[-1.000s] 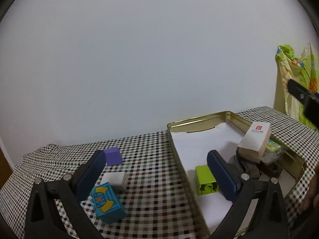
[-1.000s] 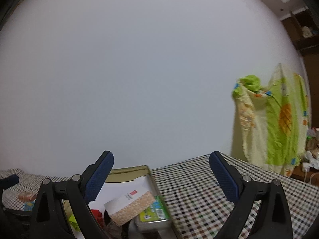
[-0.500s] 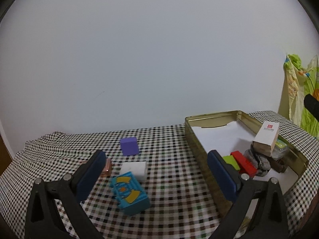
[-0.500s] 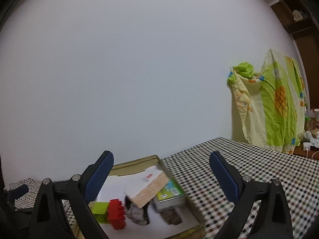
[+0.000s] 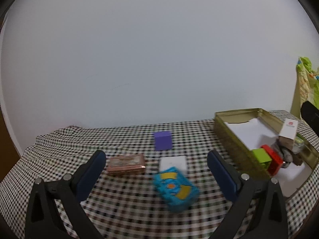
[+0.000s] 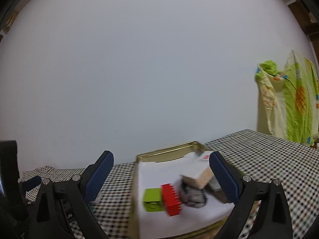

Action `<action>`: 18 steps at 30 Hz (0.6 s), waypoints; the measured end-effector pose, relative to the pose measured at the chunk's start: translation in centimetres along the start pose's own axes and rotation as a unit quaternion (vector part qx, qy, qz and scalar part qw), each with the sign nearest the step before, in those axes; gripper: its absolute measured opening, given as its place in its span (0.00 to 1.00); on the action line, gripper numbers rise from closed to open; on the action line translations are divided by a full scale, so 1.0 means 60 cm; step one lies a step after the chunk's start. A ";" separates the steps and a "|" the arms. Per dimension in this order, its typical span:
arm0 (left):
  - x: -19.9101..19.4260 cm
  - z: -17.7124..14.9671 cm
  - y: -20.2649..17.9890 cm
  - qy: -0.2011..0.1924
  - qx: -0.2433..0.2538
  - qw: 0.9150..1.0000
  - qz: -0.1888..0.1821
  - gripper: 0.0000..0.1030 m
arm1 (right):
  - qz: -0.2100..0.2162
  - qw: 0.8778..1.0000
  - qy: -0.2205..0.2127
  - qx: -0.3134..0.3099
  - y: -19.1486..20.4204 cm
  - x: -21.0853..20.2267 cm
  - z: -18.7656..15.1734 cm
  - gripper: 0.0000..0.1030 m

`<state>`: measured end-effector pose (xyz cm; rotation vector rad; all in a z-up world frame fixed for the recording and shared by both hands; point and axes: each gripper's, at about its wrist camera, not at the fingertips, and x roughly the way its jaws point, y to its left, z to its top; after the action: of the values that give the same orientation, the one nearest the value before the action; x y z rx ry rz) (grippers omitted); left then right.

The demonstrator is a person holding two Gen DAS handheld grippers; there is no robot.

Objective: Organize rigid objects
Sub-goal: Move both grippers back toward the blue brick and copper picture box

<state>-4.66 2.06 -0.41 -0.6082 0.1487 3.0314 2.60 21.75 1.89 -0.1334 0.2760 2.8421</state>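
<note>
Left gripper (image 5: 156,159): spread wide, holding nothing. A second ago it hung over the gold tin (image 5: 227,137) with the green block between its fingers' line of sight; it has since swung left and pulled back, so the loose pieces on the checked cloth (image 5: 59,151) now sit ahead of it. The blue toy block (image 5: 176,189) lies nearest, between the two fingers in view and below them, not touched. Just behind it a white box (image 5: 173,162), farther off a purple cube (image 5: 163,143), and to the left a copper-coloured flat case (image 5: 126,163).

Right gripper (image 6: 161,164): also spread, empty. It has tilted down over the last second, bringing the tin's inside into view: green block (image 6: 152,199) and red brick (image 6: 171,198) touching side by side near the left wall, a grey crumpled thing (image 6: 193,196) beside them, a white-and-tan carton (image 6: 197,173) leaning behind.

Reading: one drop into the tin looks finished, and the left side is lining up the next pick. Blue toy block seems the likely target. Four pieces remain outside the tin. Both views blurred by motion, so fine contact cannot be judged.
</note>
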 end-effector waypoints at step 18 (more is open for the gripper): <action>0.060 -0.003 0.146 0.022 -0.023 0.996 0.082 1.00 | 0.070 0.990 0.094 -0.073 0.127 0.052 -0.036 0.96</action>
<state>-8.48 -6.56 -1.21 -0.6998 0.1371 3.1889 -2.44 15.00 0.73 -0.4297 0.1193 2.9920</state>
